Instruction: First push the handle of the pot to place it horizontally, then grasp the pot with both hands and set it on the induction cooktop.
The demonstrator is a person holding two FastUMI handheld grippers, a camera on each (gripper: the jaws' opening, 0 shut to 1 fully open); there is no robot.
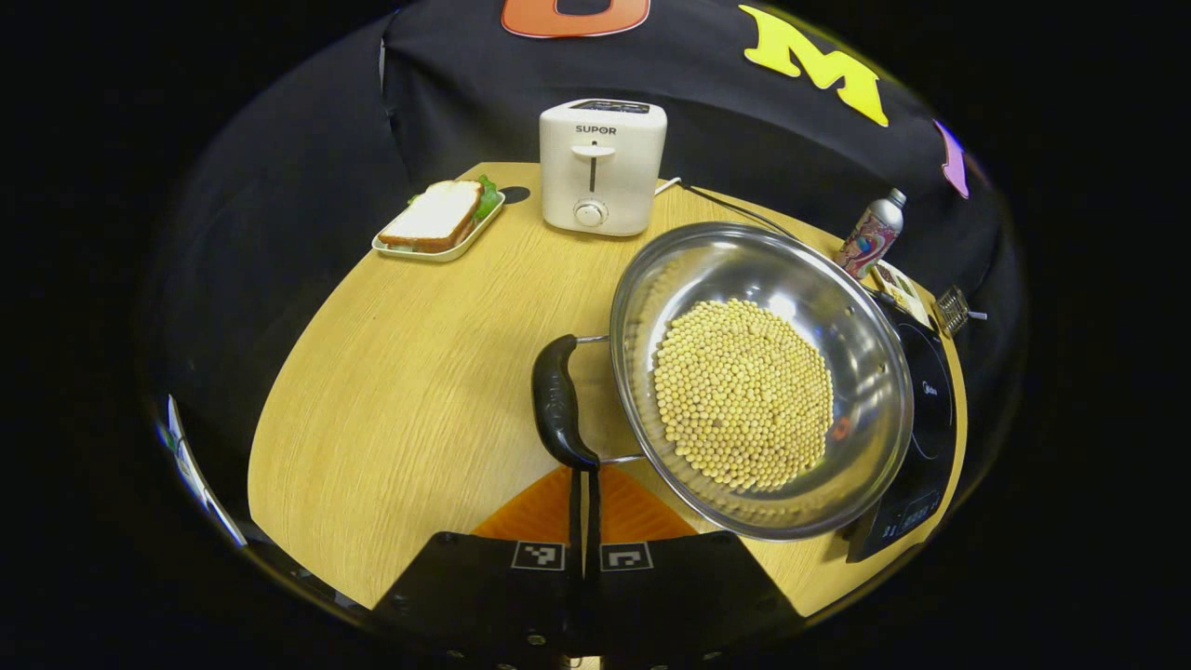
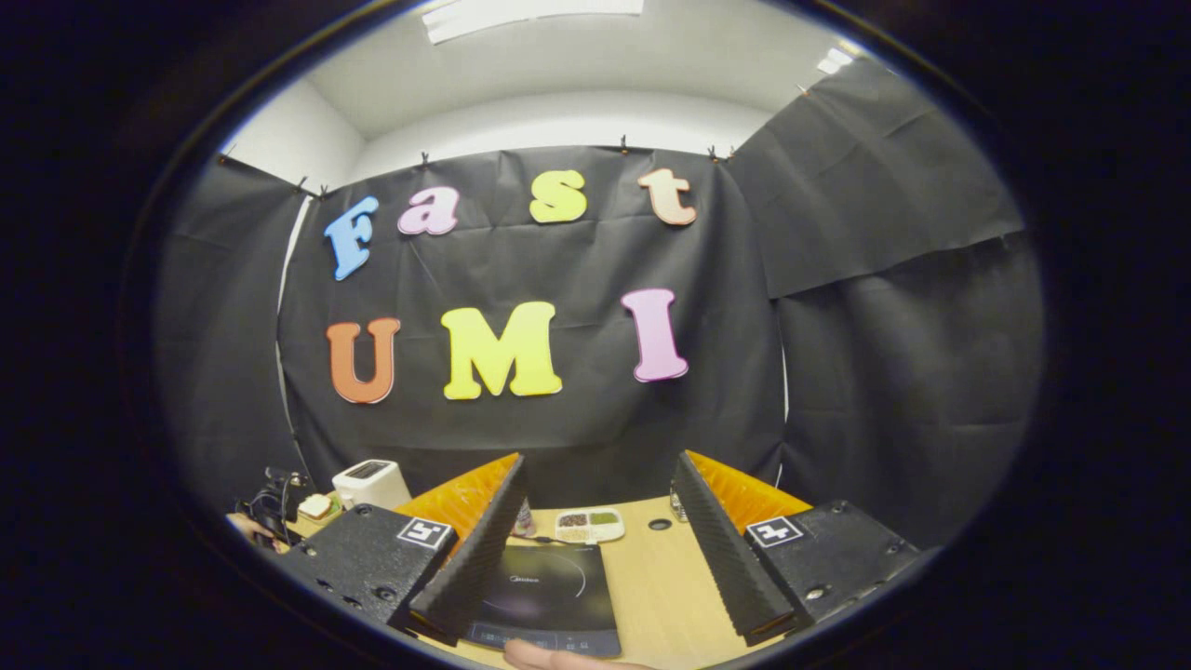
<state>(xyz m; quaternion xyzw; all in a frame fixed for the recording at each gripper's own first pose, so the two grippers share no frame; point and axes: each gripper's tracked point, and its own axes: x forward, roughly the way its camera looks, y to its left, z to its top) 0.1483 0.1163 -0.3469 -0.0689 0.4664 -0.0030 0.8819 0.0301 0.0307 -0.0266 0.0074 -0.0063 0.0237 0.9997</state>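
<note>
The pot (image 1: 763, 381) was standing on the wooden desk (image 1: 400, 400), with its right edge over the induction cooktop (image 1: 921, 437), which lay at about three o'clock from it in the left gripper view. It was full of small yellow beans (image 1: 742, 395), so I think it had to stay level and be moved gently. Its black handle (image 1: 558, 402) was at nine o'clock of the bowl, held on two thin metal rods, and it ran across the view.

The left gripper (image 1: 584, 507) was just below that handle, at six o'clock from it. Its jaws were clenched together with almost no gap, and their tips reached the lower end of the handle, touching it or nearly so; I could not tell which. They held nothing. To me this closed shape looked suited for pushing the handle, not for gripping.

The right gripper (image 2: 595, 535) was held higher and pointed toward the wall. Its jaws were released, wide apart, with the cooktop visible between them at six o'clock. It seemed to wait for the two-handed lift.

A toaster (image 1: 603, 166) stood at twelve o'clock, a tray with a sandwich (image 1: 437, 219) at eleven o'clock, and a bottle (image 1: 870, 234) at two o'clock, all apart from the pot.
</note>
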